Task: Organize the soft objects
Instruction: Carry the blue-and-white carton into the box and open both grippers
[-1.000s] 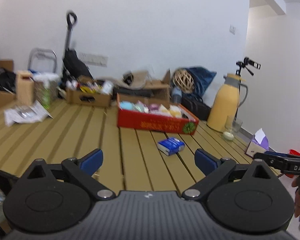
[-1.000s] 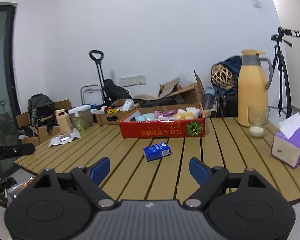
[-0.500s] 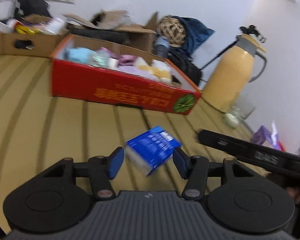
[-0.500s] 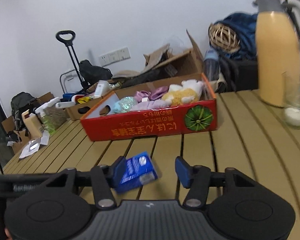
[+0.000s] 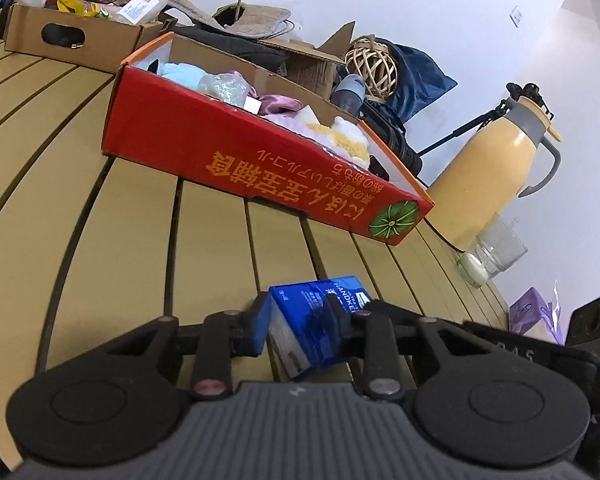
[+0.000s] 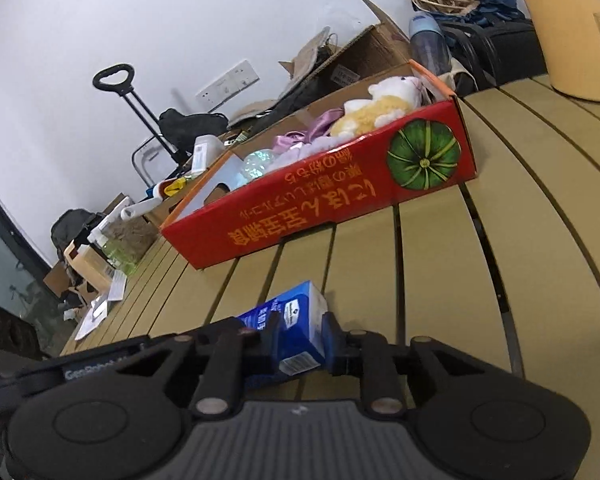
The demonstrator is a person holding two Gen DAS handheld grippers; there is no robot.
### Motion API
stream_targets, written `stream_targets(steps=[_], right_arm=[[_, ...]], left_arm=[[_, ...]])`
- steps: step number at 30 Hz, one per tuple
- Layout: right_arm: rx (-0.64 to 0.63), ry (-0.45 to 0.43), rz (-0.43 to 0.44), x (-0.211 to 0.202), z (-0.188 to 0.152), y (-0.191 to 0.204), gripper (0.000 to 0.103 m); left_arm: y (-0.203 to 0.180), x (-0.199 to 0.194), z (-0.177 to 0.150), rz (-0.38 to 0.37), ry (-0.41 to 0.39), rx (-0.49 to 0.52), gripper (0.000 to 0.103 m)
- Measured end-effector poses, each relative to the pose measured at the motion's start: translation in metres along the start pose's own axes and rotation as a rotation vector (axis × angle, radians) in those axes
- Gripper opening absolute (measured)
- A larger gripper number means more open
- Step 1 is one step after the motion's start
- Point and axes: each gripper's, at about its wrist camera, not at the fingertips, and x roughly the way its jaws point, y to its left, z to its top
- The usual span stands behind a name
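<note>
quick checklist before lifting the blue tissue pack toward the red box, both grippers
1. Left gripper on the blue tissue pack: ok. Its jaws have just been closing and the pads sit against the pack's sides.
2. Right gripper on the same pack: ok. Its jaws have just been closing too, with the pack between the pads.
3. Grip firm enough to lift: cannot tell; the pack looks soft and sits tilted between the pads.
4. Path to the red box: ok. Only bare table slats lie between.
5. Room in the box: cannot tell; soft toys fill much of what shows.
6. Glass and yellow jug: ok, standing off to the side.
</note>
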Motion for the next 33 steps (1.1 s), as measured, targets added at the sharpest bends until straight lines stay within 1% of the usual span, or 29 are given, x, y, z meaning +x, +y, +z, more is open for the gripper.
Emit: stream_targets(steps=[1, 3, 4, 5, 7, 9, 11, 13, 15, 16, 18, 20, 22, 23, 25, 27, 30, 33], right_arm=[[0.018, 0.003, 0.006, 0.003, 0.000, -0.002, 0.026], [0.006, 0.000, 0.007, 0.003, -0.001, -0.002, 0.027], [-0.015, -0.006, 0.000, 0.003, -0.002, 0.000, 0.026], [-0.030, -0.016, -0.007, 0.002, -0.004, 0.002, 0.025], [-0.032, -0.032, -0.009, 0.001, -0.007, 0.002, 0.024], [-0.032, -0.038, -0.006, 0.000, -0.008, 0.002, 0.023], [-0.030, -0.040, -0.006, -0.001, -0.007, 0.001, 0.021], [-0.034, -0.045, -0.011, -0.001, -0.008, 0.002, 0.020], [-0.029, -0.047, -0.017, -0.004, -0.008, 0.005, 0.019], [-0.030, -0.050, -0.015, -0.006, -0.009, 0.007, 0.018], [-0.063, -0.071, -0.024, -0.018, -0.011, 0.019, 0.017], [-0.102, -0.102, -0.023, -0.045, -0.020, 0.039, 0.017], [-0.134, -0.154, 0.021, -0.082, -0.036, 0.057, 0.017], [-0.120, -0.163, 0.044, -0.097, -0.044, 0.061, 0.017], [-0.115, -0.166, 0.080, -0.121, -0.061, 0.070, 0.017], [-0.148, -0.157, 0.085, -0.136, -0.073, 0.083, 0.016], [-0.171, -0.162, 0.094, -0.148, -0.082, 0.095, 0.016], [-0.160, -0.197, 0.100, -0.155, -0.082, 0.099, 0.016]], left_arm=[[0.000, 0.001, 0.000, 0.001, 0.000, 0.001, 0.029], [0.000, 0.001, -0.001, -0.007, 0.013, -0.002, 0.031], [0.000, 0.001, -0.001, -0.017, 0.026, -0.005, 0.035], [0.000, 0.000, -0.002, -0.026, 0.029, -0.001, 0.035], [-0.004, -0.001, -0.004, -0.022, 0.030, 0.023, 0.035], [-0.010, -0.002, -0.007, -0.004, 0.024, 0.055, 0.035], [-0.016, -0.005, -0.010, 0.026, 0.001, 0.089, 0.029], [-0.020, -0.008, -0.013, 0.038, -0.028, 0.118, 0.027], [-0.022, -0.014, -0.015, 0.047, -0.064, 0.120, 0.025], [-0.022, -0.018, -0.015, 0.049, -0.065, 0.110, 0.025], [-0.027, -0.038, -0.018, 0.047, -0.068, 0.091, 0.024], [-0.038, -0.077, -0.027, 0.024, -0.128, 0.102, 0.025], [-0.045, -0.116, -0.043, -0.010, -0.188, 0.078, 0.025], [-0.048, -0.133, -0.052, -0.016, -0.214, 0.068, 0.025], [-0.058, -0.155, -0.064, -0.005, -0.237, 0.110, 0.025], [-0.065, -0.169, -0.068, 0.013, -0.248, 0.148, 0.025], [-0.067, -0.182, -0.066, -0.006, -0.278, 0.132, 0.025], [-0.070, -0.184, -0.068, -0.008, -0.288, 0.127, 0.025]])
